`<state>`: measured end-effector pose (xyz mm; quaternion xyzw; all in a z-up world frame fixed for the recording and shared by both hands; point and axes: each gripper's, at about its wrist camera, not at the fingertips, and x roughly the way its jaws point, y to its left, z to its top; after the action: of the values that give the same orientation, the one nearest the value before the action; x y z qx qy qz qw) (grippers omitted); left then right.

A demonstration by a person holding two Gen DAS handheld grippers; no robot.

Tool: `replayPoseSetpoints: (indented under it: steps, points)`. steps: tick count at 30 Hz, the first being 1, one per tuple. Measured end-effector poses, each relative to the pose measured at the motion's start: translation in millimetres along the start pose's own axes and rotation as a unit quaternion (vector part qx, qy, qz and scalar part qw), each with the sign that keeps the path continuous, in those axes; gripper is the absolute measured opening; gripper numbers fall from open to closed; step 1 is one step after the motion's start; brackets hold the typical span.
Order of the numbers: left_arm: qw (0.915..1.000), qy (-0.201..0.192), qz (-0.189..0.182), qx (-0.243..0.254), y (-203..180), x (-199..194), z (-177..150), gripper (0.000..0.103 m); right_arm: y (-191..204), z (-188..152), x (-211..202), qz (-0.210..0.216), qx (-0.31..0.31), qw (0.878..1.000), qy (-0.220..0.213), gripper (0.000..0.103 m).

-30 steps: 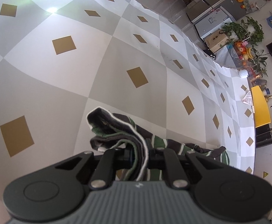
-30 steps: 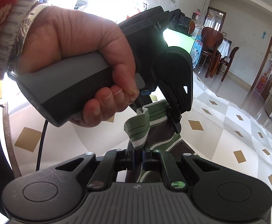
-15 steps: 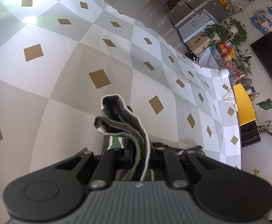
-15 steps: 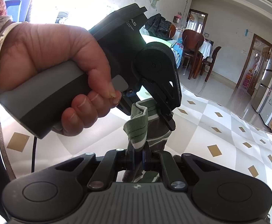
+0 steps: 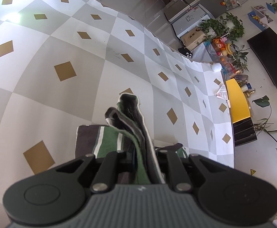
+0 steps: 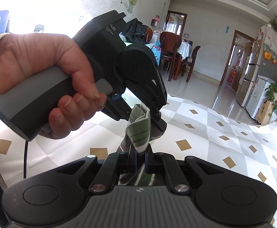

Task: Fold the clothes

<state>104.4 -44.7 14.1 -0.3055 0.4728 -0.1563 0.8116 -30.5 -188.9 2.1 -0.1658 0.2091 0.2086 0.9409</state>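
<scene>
Both jaws pinching striped garment (image 5: 108,142) edge: left gripper (image 5: 141,157), right gripper (image 6: 140,160). Rest hangs below the jaws over the checked cloth (image 5: 62,98). Soft, light, floppy; probably several layers. Hold hems.

Most of the striped garment (image 5: 108,142) lies hidden beneath the left gripper's (image 5: 144,152) housing.

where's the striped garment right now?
The striped garment is pinched in both grippers, over the checkered cloth: bottom centre of the left wrist view, and in the right wrist view between the right gripper and the left gripper.
</scene>
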Motion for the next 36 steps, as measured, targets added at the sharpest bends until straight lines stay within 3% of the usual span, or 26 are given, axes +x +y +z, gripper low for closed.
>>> replayPoseSetpoints:
  steps: [15,21,25,28,31,32,33,36]
  points:
    - [0.997,0.053,-0.016,0.054,-99,74,-17,0.011,-71,-18,-39,-0.087,0.097,0.991,0.014,0.007]
    - [0.9949,0.081,-0.014,0.059,-116,123,-33,0.011,-96,-36,-36,-0.122,0.135,0.982,0.06,0.007]
    - [0.9927,0.098,-0.005,0.069,-122,154,-44,0.014,-113,-52,-33,-0.138,0.192,0.966,0.102,0.008]
    - [0.9928,0.104,-0.004,0.058,-121,168,-53,0.03,-134,-69,-29,-0.144,0.271,0.94,0.151,0.012]
    - [0.9938,0.101,-0.016,0.044,-120,168,-57,0.056,-146,-87,-29,-0.153,0.339,0.908,0.194,0.025]
    - [0.9939,0.098,-0.016,0.048,-122,165,-56,0.071,-150,-90,-31,-0.159,0.358,0.898,0.199,0.028]
    - [0.994,0.095,-0.016,0.052,-123,162,-56,0.078,-151,-92,-34,-0.165,0.373,0.891,0.199,0.028]
    - [0.9941,0.087,-0.016,0.063,-125,153,-53,0.08,-153,-91,-52,-0.196,0.393,0.879,0.187,0.035]
